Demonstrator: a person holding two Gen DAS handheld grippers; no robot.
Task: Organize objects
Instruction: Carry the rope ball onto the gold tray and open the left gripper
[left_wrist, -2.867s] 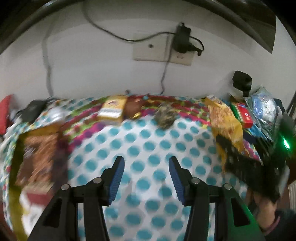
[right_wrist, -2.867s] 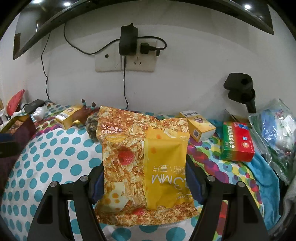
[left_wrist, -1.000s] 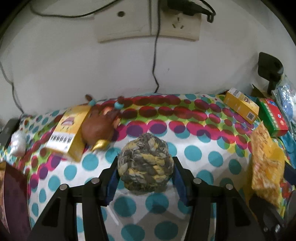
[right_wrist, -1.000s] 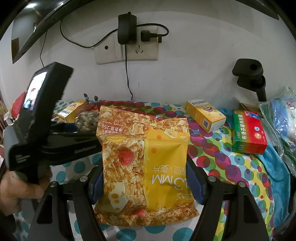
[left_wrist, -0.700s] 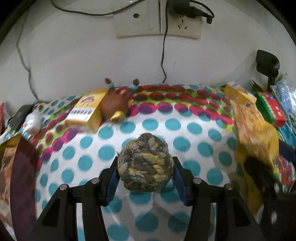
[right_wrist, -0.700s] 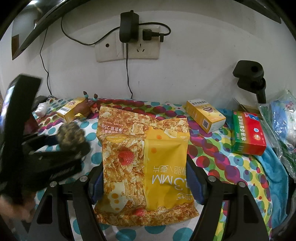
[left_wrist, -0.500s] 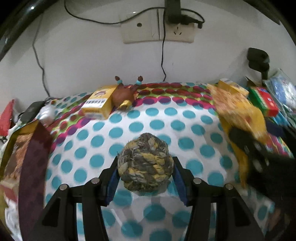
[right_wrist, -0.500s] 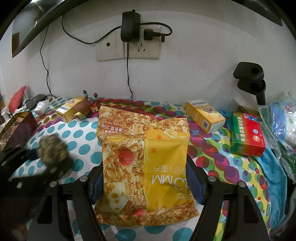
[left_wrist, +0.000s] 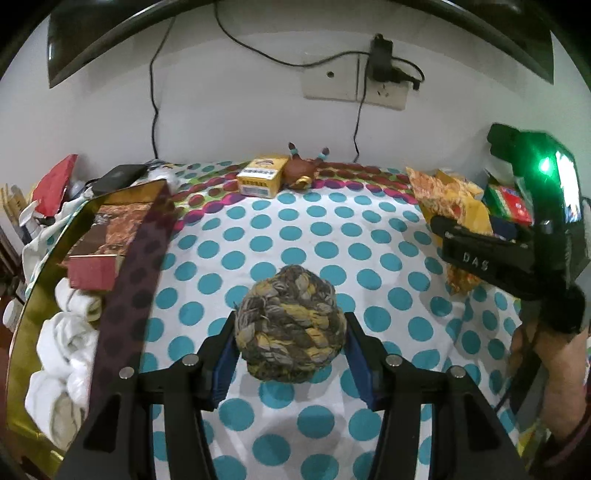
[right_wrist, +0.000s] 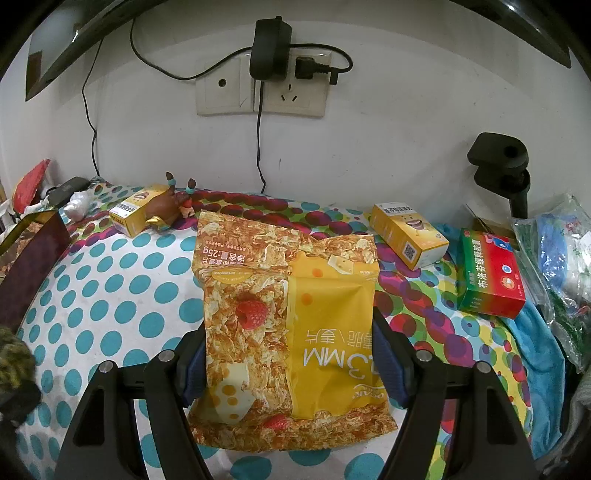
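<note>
My left gripper is shut on a woven rope ball of grey and yellow strands and holds it above the dotted cloth. My right gripper is shut on a yellow snack bag with a raspberry picture, held upright over the cloth. The right gripper also shows in the left wrist view, with the snack bag in it. The ball shows at the left edge of the right wrist view.
A gold-rimmed box with a dark wall stands at the left, holding white cloths and packets. A yellow box and a brown toy lie at the back. Another yellow box and a red-green box lie right.
My left gripper closed on the rope ball at the back of the cloth and has drawn back toward the front with it. The right gripper still holds the snack bag.
</note>
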